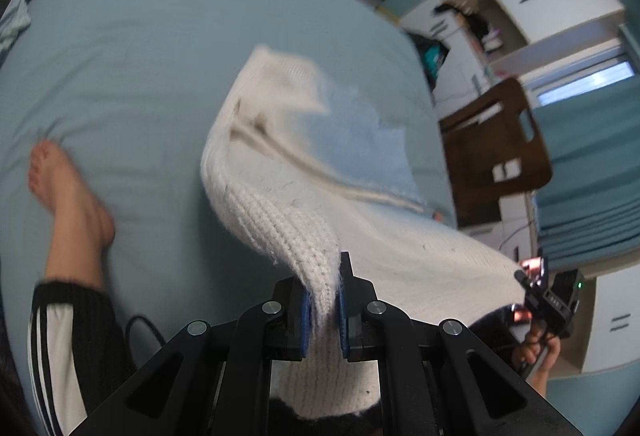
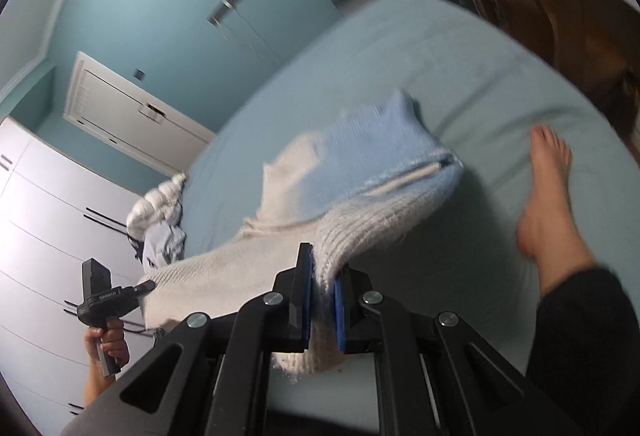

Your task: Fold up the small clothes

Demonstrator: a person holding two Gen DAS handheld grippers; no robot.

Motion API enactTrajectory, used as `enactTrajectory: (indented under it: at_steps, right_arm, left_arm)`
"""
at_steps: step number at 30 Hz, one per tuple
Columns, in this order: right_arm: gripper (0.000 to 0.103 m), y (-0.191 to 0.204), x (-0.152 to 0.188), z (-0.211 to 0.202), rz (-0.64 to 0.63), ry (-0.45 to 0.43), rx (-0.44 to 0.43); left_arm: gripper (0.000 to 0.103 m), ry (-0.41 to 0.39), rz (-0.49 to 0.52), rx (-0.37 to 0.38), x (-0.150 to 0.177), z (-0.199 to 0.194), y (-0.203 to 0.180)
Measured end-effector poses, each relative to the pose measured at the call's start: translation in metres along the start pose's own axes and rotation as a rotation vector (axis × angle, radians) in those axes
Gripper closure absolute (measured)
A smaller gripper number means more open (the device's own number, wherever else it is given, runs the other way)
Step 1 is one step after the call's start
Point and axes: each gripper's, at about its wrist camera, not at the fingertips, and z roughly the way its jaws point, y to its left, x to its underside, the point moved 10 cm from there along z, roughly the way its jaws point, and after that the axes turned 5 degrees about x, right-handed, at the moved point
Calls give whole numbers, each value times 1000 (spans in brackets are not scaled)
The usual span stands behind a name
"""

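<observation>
Left wrist view: left tool [image 1: 324,310] and right tool [image 2: 322,312] each clench the knit sweater [image 1: 280,204].

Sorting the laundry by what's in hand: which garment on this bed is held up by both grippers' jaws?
The cream and light-blue knit sweater, pinched by the left gripper and right gripper. The other clothes lie heaped, untouched, at the bed's far edge.

no text, label or number can be read on anything in either view.
</observation>
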Motion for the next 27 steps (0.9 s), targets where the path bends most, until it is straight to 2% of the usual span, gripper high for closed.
enactTrajectory:
  at_steps: [2,4,9,12,16,20,22,23,25,26,27]
  right_arm:
    - [98,-5,6,7,1,69,25]
    - [98,-12,2,18,3,107,46]
    - [98,-14,-36,42,5,166,105]
    - [98,-9,-76,54,-12,178,109]
    - [98,-2,-128,59,7,167,73]
    - [98,5,-190,99,13,148,56]
    - [97,4,-218,133,37,142,47]
    - [94,1,-230,148,47,145,48]
    - [82,-12,-251,190,92,187,55]
    - [77,-26,-266,215,154,189,50]
    - [62,-43,-279,231,216,165,61]
  left_arm:
    - [93,71,9,-30,11,12,2]
    - [93,88,11,-47,3,20,3]
    - [93,42,-2,-21,-46,26,-12]
    - [93,-9,-35,12,-93,27,-15]
    - [93,-53,-92,6,-154,47,-12]
    - [93,-80,-158,-14,-236,85,5]
    - [92,-73,-207,7,-267,108,17]
    - [87,-58,-233,2,-286,127,28]
    - [63,-79,-267,-31,-311,151,51]
    - [18,-123,-274,-99,-325,158,70]
    - [2,-163,-280,-162,-333,161,84]
